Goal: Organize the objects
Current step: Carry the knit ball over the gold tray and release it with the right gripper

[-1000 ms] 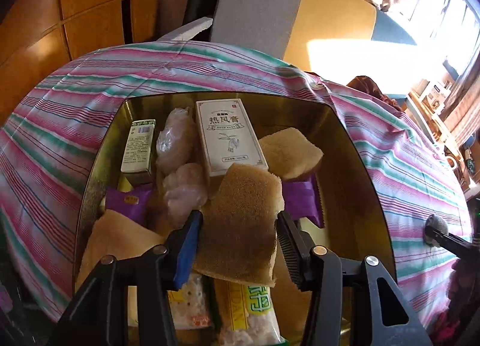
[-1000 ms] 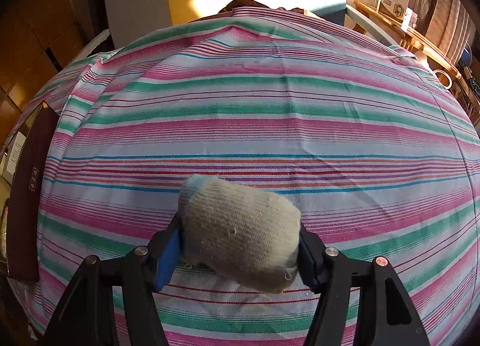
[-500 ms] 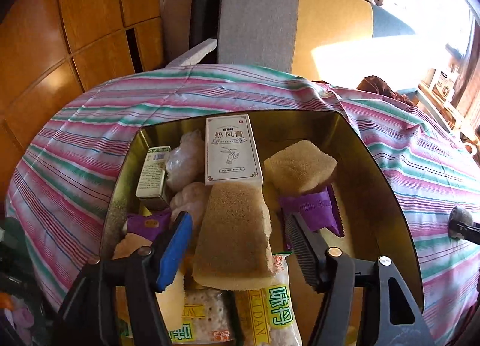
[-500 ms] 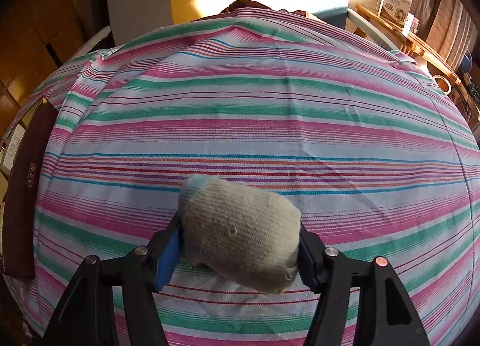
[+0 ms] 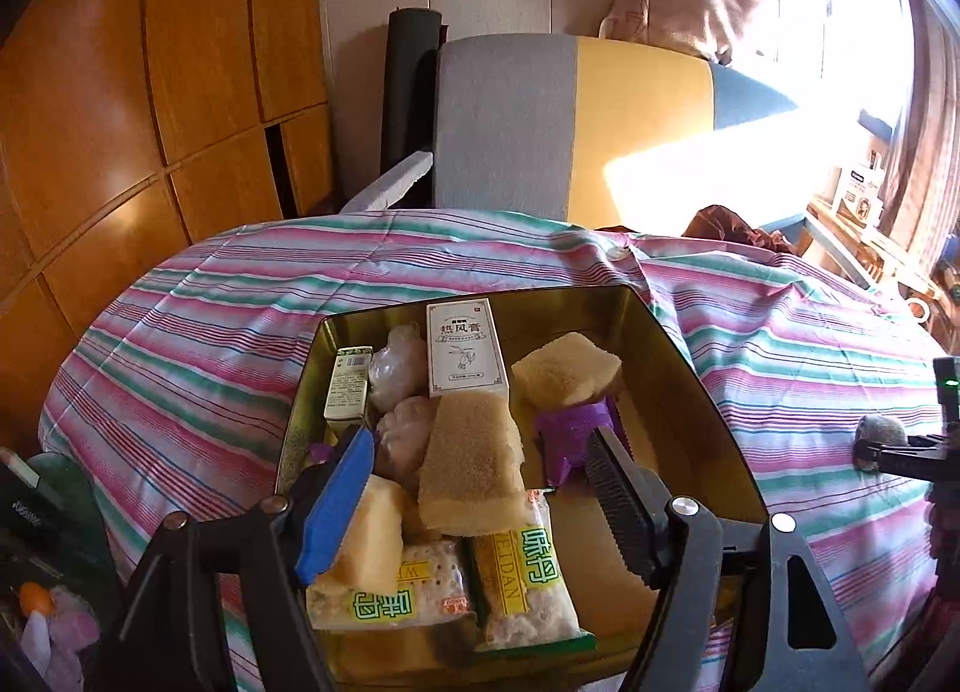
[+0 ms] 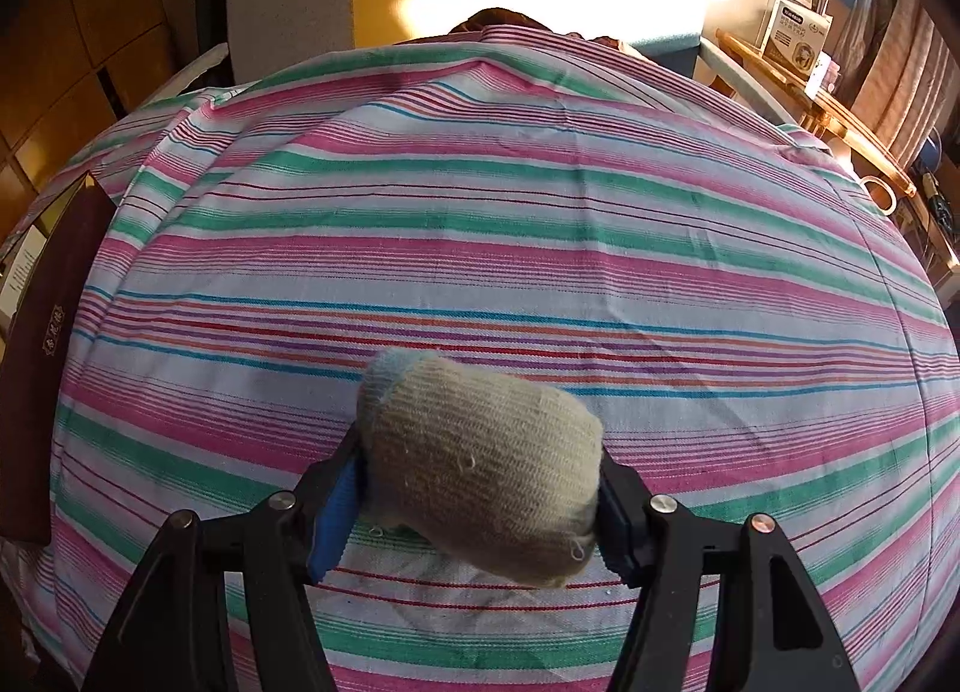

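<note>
A gold tin box sits on the striped tablecloth. It holds tan sponges, a white carton, a small green box, purple wrappers and snack packets. My left gripper is open above the box; a tan sponge lies in the box between and below its fingers. My right gripper is shut on a rolled beige sock just above the cloth. The sock and right gripper also show at the right edge of the left wrist view.
A grey and yellow chair stands behind the table. Wooden cabinets are at the left. The box's dark red outer wall shows at the left of the right wrist view. A shelf with a carton is at the right.
My left gripper has opened wider, let go of the tan sponge and pulled back and up from the box. The sponge stays in the box. The right gripper holds still with the sock.
</note>
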### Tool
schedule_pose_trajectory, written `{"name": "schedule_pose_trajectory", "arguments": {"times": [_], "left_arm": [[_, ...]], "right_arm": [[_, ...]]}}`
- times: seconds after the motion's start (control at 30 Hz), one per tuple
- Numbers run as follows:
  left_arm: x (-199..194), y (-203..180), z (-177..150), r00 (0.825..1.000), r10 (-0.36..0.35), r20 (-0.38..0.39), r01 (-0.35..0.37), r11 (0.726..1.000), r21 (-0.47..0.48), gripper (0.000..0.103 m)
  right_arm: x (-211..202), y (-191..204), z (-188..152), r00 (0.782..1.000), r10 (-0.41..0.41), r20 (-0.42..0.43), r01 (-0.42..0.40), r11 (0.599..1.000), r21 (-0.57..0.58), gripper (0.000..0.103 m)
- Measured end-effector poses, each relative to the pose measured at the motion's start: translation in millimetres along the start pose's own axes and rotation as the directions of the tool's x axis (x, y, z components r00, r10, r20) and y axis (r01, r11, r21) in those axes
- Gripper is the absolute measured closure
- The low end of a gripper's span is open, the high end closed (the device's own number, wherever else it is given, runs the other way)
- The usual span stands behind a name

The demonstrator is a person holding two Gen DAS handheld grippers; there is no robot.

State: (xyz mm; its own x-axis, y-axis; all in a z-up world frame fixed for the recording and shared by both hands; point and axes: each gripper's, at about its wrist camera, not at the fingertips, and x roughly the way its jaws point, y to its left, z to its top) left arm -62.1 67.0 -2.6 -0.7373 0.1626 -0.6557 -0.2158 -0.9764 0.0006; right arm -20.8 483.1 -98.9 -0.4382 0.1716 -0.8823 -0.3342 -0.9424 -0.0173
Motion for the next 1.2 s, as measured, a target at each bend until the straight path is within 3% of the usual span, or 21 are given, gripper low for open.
{"name": "schedule_pose_trajectory", "arguments": {"times": [0.57, 0.73, 0.9, 1.2], "left_arm": [[-32, 24, -18, 1.000, -0.010, 0.018, 0.011, 0.999, -0.043, 0.029], [-33, 35, -22, 1.000, -0.009, 0.014, 0.010, 0.997, -0.071, 0.028], [-37, 41, -24, 1.000, -0.016, 0.018, 0.017, 0.995, -0.094, 0.027], [-44, 48, -25, 0.999, -0.023, 0.036, 0.027, 0.993, -0.114, 0.025]], "right_arm": [[-8, 20, 0, 0.995, -0.099, -0.026, 0.098, 0.995, -0.018, 0.039], [-23, 39, -7, 0.999, -0.037, -0.024, 0.037, 0.999, -0.011, 0.039], [-54, 79, -5, 0.997, 0.055, 0.050, -0.053, 0.998, -0.046, 0.039], [-118, 188, -3, 0.949, 0.269, 0.166, -0.217, 0.935, -0.279, 0.039]]}}
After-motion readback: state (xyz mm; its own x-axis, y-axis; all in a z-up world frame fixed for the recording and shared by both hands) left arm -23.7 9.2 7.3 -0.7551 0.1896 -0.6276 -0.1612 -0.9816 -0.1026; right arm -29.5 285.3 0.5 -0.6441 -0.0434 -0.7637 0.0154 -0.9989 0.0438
